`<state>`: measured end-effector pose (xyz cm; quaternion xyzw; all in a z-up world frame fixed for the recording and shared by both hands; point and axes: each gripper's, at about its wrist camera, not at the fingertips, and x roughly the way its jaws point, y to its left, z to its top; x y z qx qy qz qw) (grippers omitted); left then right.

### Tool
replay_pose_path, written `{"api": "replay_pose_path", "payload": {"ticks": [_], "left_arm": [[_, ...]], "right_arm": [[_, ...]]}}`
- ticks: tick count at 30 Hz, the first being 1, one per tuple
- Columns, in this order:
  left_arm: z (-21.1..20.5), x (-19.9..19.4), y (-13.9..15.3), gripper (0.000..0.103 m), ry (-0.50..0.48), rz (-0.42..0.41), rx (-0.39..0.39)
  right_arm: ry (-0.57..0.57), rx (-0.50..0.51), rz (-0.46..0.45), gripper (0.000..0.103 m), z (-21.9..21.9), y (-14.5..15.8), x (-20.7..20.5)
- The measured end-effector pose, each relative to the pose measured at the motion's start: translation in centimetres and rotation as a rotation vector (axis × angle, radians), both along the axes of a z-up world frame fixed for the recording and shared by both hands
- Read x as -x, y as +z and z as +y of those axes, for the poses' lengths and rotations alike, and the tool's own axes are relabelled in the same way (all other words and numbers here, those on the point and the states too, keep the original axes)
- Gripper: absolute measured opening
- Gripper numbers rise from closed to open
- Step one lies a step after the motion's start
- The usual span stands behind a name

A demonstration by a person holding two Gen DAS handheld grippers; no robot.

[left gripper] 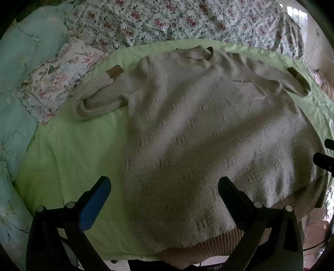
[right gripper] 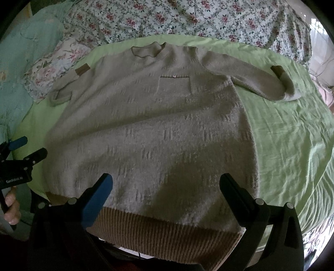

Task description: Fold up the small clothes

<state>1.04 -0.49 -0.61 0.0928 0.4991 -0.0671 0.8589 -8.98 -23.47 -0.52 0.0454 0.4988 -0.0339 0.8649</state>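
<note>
Here, a beige sweater [right gripper: 146,129] is lying flat on a green sheet [right gripper: 292,135], floral bedding [right gripper: 187,18] crowding behind. Both the left tool [left gripper: 163,187] and right tool [right gripper: 166,185] are hovering spread, their bodies hiding the hem.

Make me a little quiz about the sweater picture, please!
1. True or false: the sweater lies spread flat on the green sheet.
2. What colour is the ribbed hem: A blue, B tan, C red?
3. Is the right gripper open or shut?

Key: 1 true. 2 B. 3 open, with its fingers wide apart above the sweater.
</note>
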Motion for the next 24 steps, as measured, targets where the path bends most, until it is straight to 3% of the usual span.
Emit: {"api": "replay_pose_path", "payload": {"ticks": [1,7,24], "left_arm": [[0.0,0.0,0.0,0.103,0.000,0.000,0.000],[0.1,-0.6,-0.4,0.103,0.000,-0.002,-0.004],[-1.1,-4.0,-1.1,0.102,-0.007,-0.007,-0.020]], "right_arm": [[0.000,-0.027,-0.015,0.102,-0.1,0.0,0.0],[0.003,0.025,0.015,0.102,-0.1,-0.6,-0.7],[-0.024,-0.075,-0.055,0.102,-2.4,-0.9,-2.3]]}}
